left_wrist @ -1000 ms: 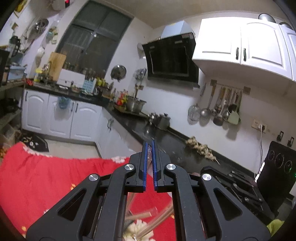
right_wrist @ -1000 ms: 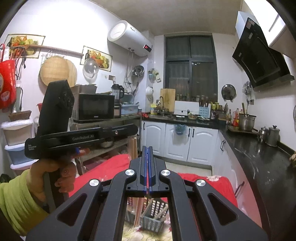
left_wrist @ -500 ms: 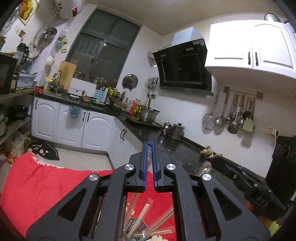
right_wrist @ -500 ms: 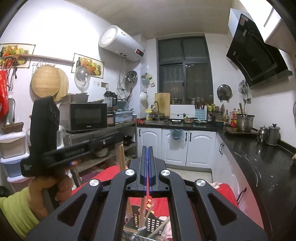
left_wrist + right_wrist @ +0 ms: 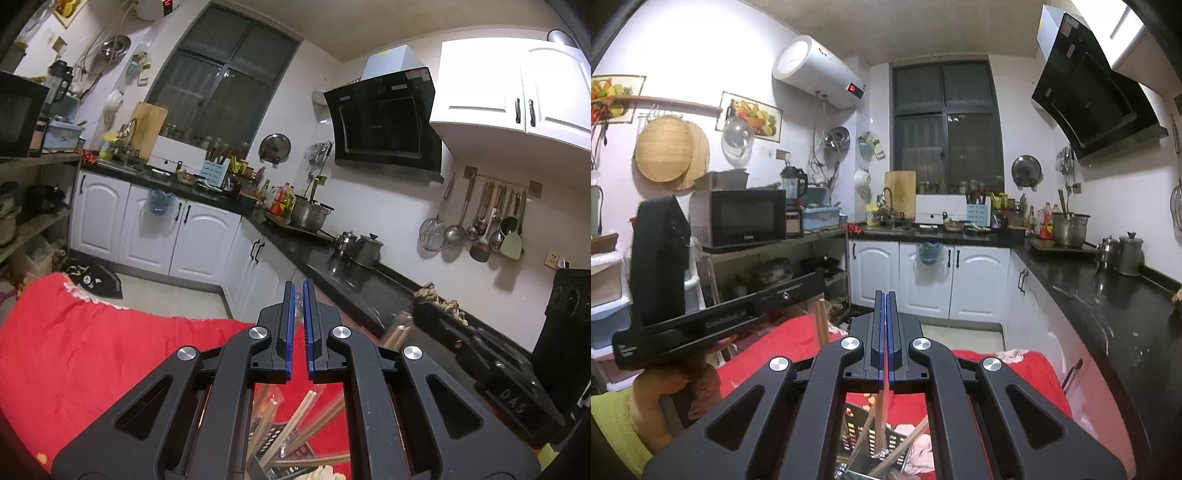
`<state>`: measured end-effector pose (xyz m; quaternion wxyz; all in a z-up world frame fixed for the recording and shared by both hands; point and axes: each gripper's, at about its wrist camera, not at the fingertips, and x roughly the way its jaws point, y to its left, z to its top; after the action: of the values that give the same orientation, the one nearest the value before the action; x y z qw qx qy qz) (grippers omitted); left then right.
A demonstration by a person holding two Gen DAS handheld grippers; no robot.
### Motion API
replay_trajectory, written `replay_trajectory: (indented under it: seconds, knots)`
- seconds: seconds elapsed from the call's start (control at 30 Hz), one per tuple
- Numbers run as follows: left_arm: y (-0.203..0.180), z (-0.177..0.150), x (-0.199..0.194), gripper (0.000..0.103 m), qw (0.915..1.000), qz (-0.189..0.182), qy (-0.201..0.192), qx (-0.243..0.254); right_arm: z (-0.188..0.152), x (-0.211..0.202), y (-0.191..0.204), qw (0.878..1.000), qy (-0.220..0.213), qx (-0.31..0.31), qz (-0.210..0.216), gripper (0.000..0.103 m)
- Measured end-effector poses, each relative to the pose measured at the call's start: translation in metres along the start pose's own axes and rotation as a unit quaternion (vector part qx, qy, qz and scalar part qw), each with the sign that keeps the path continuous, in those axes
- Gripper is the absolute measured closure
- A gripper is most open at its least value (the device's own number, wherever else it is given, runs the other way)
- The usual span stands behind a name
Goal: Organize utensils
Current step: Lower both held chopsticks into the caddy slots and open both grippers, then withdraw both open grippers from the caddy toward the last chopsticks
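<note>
Chopsticks (image 5: 295, 424) lay crossed and leaning in a black perforated utensil basket (image 5: 860, 435) on a red cloth (image 5: 74, 362), low in both wrist views and partly hidden behind the gripper frames. The right gripper (image 5: 885, 332) had its blue pads pressed together on a thin reddish-brown stick (image 5: 882, 413) that ran from between them down into the basket; what kind of utensil it was could not be told. The left gripper (image 5: 298, 328) was clenched to a narrow slit, with something thin and clear caught between its pads, too indistinct to identify. In the right wrist view, a hand (image 5: 668, 391) in a yellow-green sleeve (image 5: 613, 428) gripped the left device's handle, with blurred wooden sticks just beyond it. A black countertop (image 5: 1108, 306) ran along the right wall.
</note>
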<state>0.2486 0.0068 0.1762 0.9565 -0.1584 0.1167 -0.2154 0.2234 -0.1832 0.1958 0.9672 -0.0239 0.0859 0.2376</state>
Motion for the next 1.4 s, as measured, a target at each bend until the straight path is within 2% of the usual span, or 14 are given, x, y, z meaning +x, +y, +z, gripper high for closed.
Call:
replay_trajectory:
  seconds: [0.33, 0.7, 0.73, 0.77, 0.83, 0.9, 1.0, 1.03, 1.1, 1.23, 1.3, 1.4]
  knots:
    - [0.008, -0.028, 0.010, 0.101, 0.9996, -0.001, 0.030, -0.001, -0.036, 0.011, -0.003, 0.999, 0.029, 0.018, -0.014, 0.102]
    - [0.012, -0.046, 0.013, 0.100, 0.9973, 0.010, 0.073, -0.002, -0.058, 0.016, -0.011, 0.998, 0.054, 0.042, -0.015, 0.101]
    - [0.012, -0.047, 0.012, 0.100, 0.9972, 0.006, 0.075, -0.004, -0.060, 0.016, -0.012, 0.997, 0.058, 0.045, -0.014, 0.099]
    - [0.012, -0.048, 0.011, 0.100, 0.9971, 0.003, 0.076, -0.006, -0.062, 0.015, -0.014, 0.997, 0.063, 0.053, -0.009, 0.093]
    - [0.013, -0.050, 0.010, 0.093, 0.9967, 0.001, 0.081, -0.007, -0.065, 0.014, -0.017, 0.995, 0.070, 0.064, -0.008, 0.083]
    - [0.013, -0.051, 0.009, 0.077, 0.9961, 0.001, 0.088, -0.009, -0.067, 0.011, -0.018, 0.995, 0.072, 0.068, -0.008, 0.081]
    - [0.012, -0.053, 0.007, 0.075, 0.9956, 0.001, 0.093, -0.007, -0.070, 0.007, -0.018, 0.995, 0.075, 0.068, -0.009, 0.075]
    - [0.012, -0.053, 0.005, 0.073, 0.9956, -0.003, 0.094, -0.007, -0.071, 0.005, -0.017, 0.995, 0.077, 0.065, -0.016, 0.070]
    - [0.012, -0.052, 0.002, 0.059, 0.9956, -0.008, 0.093, -0.008, -0.073, 0.000, -0.016, 0.995, 0.078, 0.055, -0.023, 0.066]
    - [0.015, -0.052, -0.010, 0.052, 0.9957, -0.008, 0.091, -0.011, -0.075, -0.010, -0.014, 0.995, 0.077, 0.050, -0.027, 0.060]
    - [0.015, -0.050, -0.015, 0.042, 0.9959, -0.006, 0.090, -0.010, -0.076, -0.012, -0.014, 0.995, 0.075, 0.054, -0.025, 0.056]
    - [0.014, -0.047, -0.025, 0.033, 0.9965, -0.003, 0.083, -0.005, -0.077, -0.018, -0.017, 0.995, 0.072, 0.060, -0.024, 0.055]
